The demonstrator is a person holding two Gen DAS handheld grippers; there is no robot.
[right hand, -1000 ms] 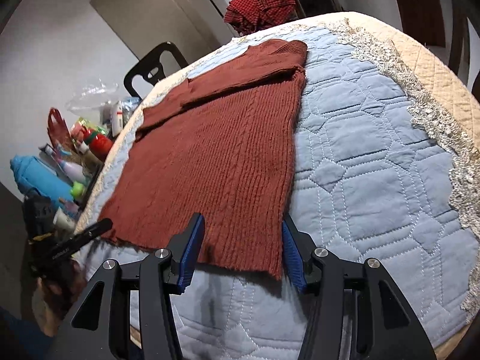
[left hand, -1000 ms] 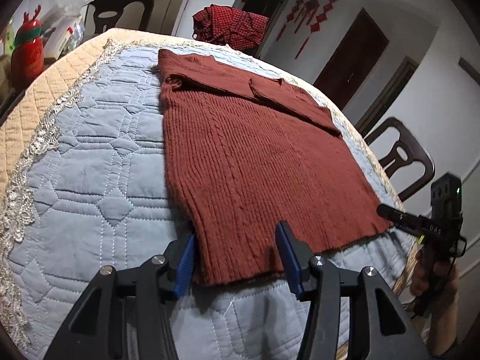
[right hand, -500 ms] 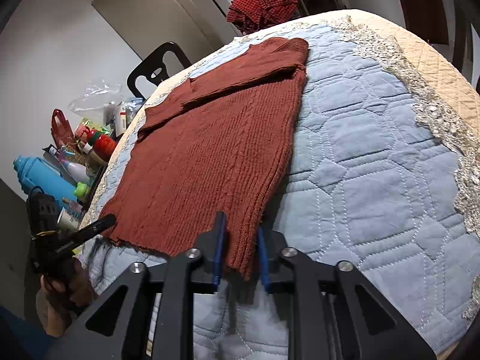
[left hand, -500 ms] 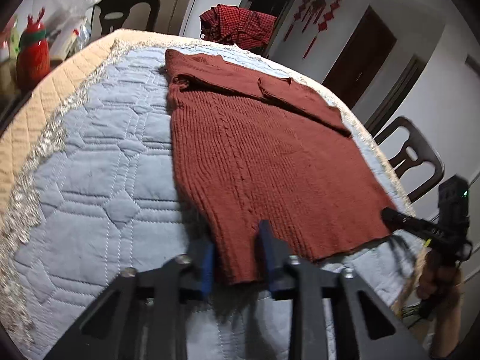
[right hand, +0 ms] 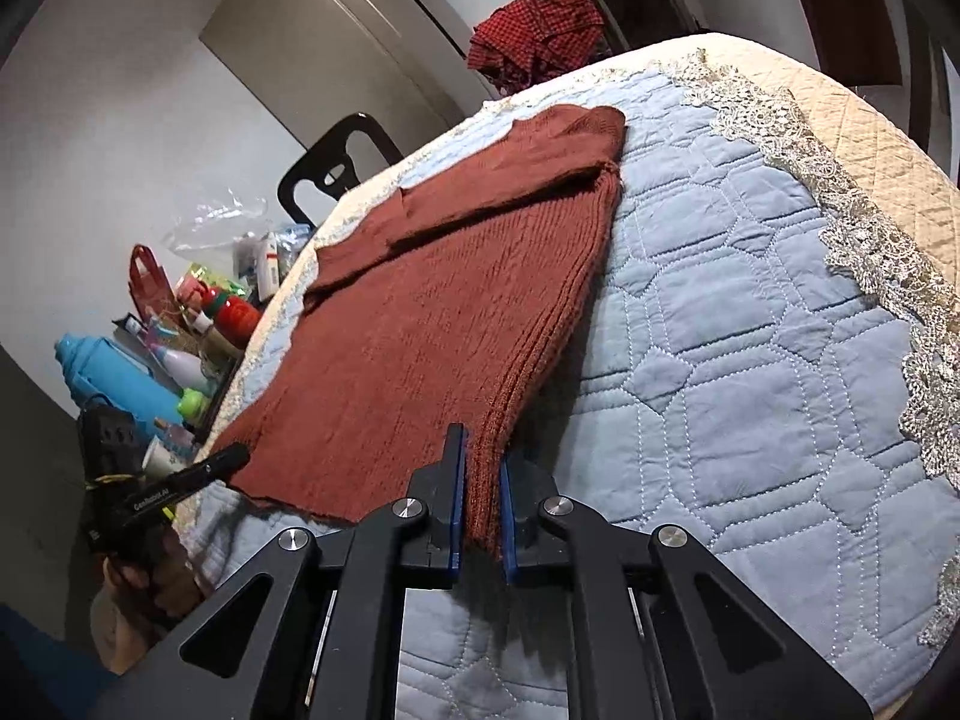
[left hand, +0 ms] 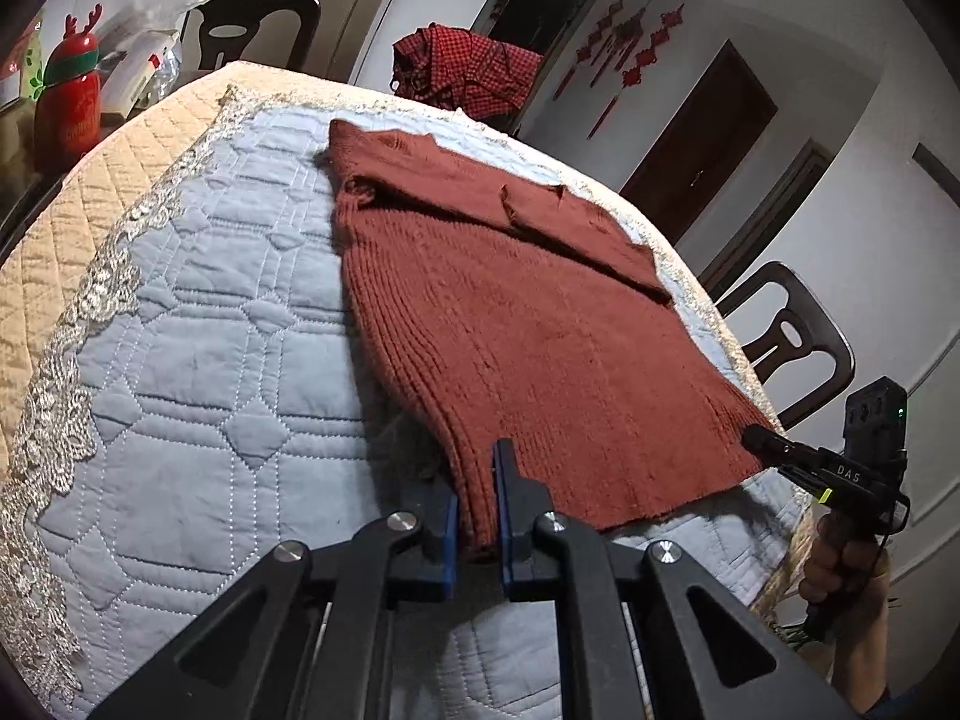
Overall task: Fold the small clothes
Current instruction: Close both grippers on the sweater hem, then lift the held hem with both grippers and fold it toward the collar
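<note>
The rust-red knit sweater (left hand: 528,324) lies flat on the blue quilted cover (left hand: 198,372) of the worktop, its sleeves folded across the far end. The left gripper (left hand: 477,498) is closing on 1 near hem corner with knit bunched between its blue pads, and the right gripper (right hand: 480,504) is closing on the other corner likewise. A red checked garment (left hand: 468,72) sits at the far edge, beyond the sweater.

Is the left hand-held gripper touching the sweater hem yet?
Touching. The left wrist view shows the left hand-held gripper, its jaws still closing, with both blue pads pressed on the near corner of the rust-red sweater, knit bunched between them.
</note>
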